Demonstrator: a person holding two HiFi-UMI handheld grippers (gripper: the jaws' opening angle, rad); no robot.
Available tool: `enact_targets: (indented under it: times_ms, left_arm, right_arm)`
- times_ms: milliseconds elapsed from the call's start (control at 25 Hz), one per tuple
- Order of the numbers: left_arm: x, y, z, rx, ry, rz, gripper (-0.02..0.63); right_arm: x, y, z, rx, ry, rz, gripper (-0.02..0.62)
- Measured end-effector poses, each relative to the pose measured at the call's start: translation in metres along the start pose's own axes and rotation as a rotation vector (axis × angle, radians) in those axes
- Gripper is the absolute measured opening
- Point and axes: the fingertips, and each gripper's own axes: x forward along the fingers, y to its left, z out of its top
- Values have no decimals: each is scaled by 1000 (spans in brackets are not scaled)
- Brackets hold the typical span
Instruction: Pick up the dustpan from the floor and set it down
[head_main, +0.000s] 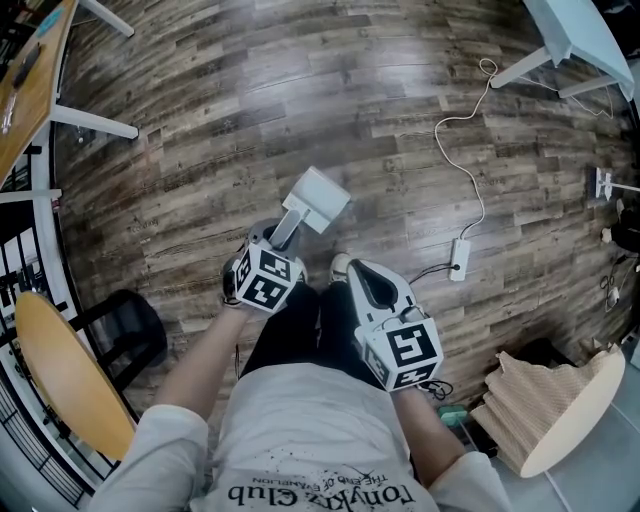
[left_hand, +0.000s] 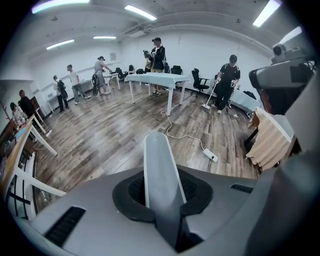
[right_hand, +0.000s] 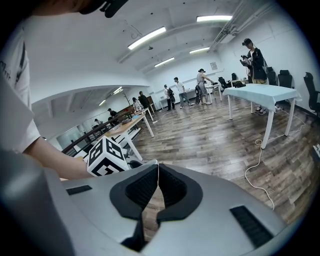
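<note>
Above the wood-plank floor (head_main: 350, 100), the left gripper (head_main: 281, 234) grips the dustpan (head_main: 318, 198) by its handle mid-frame, the right gripper (head_main: 346, 270) pinched shut, empty, a white cable (head_main: 438, 127) trailing upper right

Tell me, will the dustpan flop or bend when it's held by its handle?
Probably stiff: the dustpan shows no sag, its handle straight in the left gripper. Likely light, thin plastic by the look. It may tip forward, since its wide end juts beyond the grip.
</note>
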Motion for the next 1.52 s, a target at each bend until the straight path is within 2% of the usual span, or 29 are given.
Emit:
enact_targets:
  times_ms: [560,1160,1520]
  left_arm:
    - [-61,-14,-8,-28,-12,22,77]
    - [-147,-35,28,-18,-67,39,77]
    - [-177,-49,40,6,-97,67,77]
  right_arm:
    - [-22,14,14,-70,-27,9,25]
    - [-58,19,26,-103,-64,4,26]
    - [-71,34,45,-159,-95,20,26]
